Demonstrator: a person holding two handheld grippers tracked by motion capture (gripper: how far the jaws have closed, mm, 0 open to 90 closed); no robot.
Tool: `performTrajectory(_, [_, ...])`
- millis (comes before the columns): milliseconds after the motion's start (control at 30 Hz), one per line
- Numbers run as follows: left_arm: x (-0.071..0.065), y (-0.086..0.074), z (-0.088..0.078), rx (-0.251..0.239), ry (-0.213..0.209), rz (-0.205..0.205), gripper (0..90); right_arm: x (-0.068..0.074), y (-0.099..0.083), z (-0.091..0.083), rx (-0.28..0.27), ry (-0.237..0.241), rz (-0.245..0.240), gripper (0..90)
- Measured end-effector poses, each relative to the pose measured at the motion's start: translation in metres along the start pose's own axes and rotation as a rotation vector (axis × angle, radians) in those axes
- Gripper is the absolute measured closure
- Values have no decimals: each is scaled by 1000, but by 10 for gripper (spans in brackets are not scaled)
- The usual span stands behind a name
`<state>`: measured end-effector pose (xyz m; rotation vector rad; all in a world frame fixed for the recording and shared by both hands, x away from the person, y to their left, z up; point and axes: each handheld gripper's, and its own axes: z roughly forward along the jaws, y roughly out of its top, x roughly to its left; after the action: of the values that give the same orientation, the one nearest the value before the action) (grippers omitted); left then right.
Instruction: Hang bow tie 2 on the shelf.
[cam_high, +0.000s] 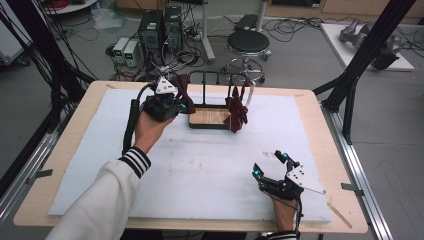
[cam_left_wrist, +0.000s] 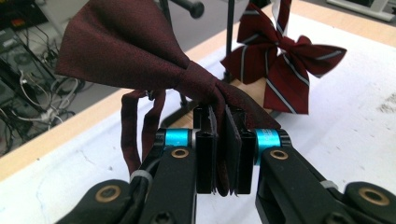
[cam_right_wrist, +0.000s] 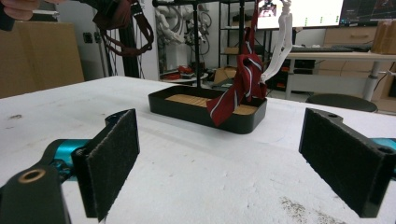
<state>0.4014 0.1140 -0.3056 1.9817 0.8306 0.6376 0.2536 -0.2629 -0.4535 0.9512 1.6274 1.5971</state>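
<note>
**Plain bow tie held at the rack, second tie already hung**

Left gripper (cam_high: 167, 104), in the high view, is raised at the rack's (cam_high: 210, 76) left end with the plain bow tie (cam_high: 182, 90) bunched at its tip. To its right the striped tie (cam_high: 236, 112) hangs from the rack's bar over the tray (cam_high: 192, 122). Right gripper (cam_high: 270, 165) rests low on the white mat (cam_high: 200, 165), well apart from the rack.

From the left gripper view, the jaws are closed nearly together on one wing of the bow tie (cam_left_wrist: 140, 51); its knot sits just above the pads and its strap (cam_left_wrist: 135, 126) loops down to the left. The striped tie (cam_left_wrist: 285, 70) hangs beyond, to the right.

Looking along the right gripper, the jaws stand wide apart with nothing between them. Ahead is the tray (cam_right_wrist: 205, 114) with the striped tie (cam_right_wrist: 238, 88) draped into it; the bow tie's strap (cam_right_wrist: 126, 28) dangles up at far left.

Judging by this, the step in hand is hanging the bow tie on the rack. The next move calls for lifting its strap loop over the bar's free end, probably with the idle right gripper spreading the loop.
</note>
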Motion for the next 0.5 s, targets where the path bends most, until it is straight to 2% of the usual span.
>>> performTrajectory(267, [8,3,3,-39,-3,-9,832,1,0,0,1,1,1,114])
performTrajectory(300, [10,6,3,-54,-8,6,831,0,0,0,-3,-1,-3,114])
performTrajectory(500, [15,17,3,-97,-20,38,832,0,0,0,-4,-2,-3,114])
